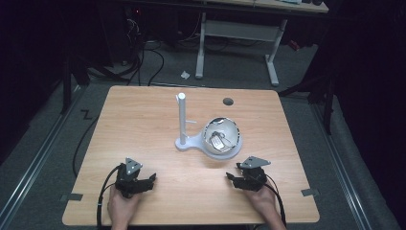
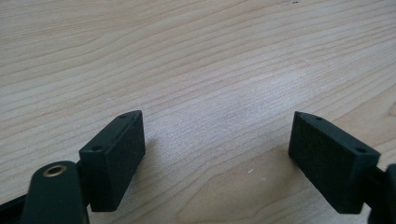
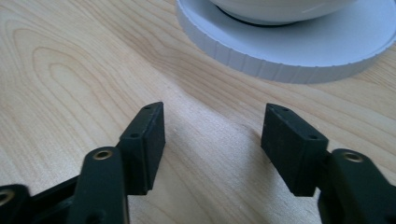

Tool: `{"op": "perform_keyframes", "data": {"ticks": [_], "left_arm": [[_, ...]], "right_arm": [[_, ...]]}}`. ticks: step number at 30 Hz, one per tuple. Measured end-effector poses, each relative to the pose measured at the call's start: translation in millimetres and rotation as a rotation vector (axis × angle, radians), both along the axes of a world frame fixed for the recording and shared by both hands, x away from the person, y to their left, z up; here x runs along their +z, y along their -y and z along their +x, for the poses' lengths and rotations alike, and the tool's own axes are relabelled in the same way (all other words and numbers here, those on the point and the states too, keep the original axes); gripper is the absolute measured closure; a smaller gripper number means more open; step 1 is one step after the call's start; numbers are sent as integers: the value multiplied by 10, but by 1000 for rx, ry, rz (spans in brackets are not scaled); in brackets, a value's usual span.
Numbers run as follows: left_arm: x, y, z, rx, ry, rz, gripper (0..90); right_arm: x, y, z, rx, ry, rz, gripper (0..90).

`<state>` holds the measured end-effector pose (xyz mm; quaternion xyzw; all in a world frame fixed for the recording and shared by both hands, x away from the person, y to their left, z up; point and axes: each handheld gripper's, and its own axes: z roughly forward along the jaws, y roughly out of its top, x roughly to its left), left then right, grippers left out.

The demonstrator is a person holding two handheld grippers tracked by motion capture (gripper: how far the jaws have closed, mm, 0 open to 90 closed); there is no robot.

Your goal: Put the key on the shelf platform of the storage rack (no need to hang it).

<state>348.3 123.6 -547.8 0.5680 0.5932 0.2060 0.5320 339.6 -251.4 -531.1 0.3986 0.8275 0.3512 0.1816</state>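
A white stand (image 1: 187, 142) with an upright post (image 1: 182, 117) sits mid-table, and its round base plate (image 3: 299, 58) carries a pale bowl (image 1: 221, 134) holding a small metal object (image 1: 218, 140). My left gripper (image 1: 152, 179) rests near the table's front left, held by a hand, open over bare wood (image 2: 219, 126). Near the front right, my right gripper (image 1: 230, 178) is open with nothing between its pads (image 3: 212, 123), just short of the plate's rim.
The wooden table (image 1: 143, 124) has a round cable hole (image 1: 228, 101) at the back right. Tape marks (image 1: 71, 197) sit at its front corners. A second desk's frame (image 1: 239, 33) and floor cables stand behind it in a dark room.
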Motion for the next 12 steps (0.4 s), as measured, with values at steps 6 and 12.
{"op": "perform_keyframes", "data": {"ticks": [6,12], "left_arm": [[0,0,0,1,0,0,190],[1,-1,1,-2,-1,-1,188]], "right_arm": [[-1,-2,0,-4,0,-1,379],[-1,-2,0,-5,0,-1,379]]}}
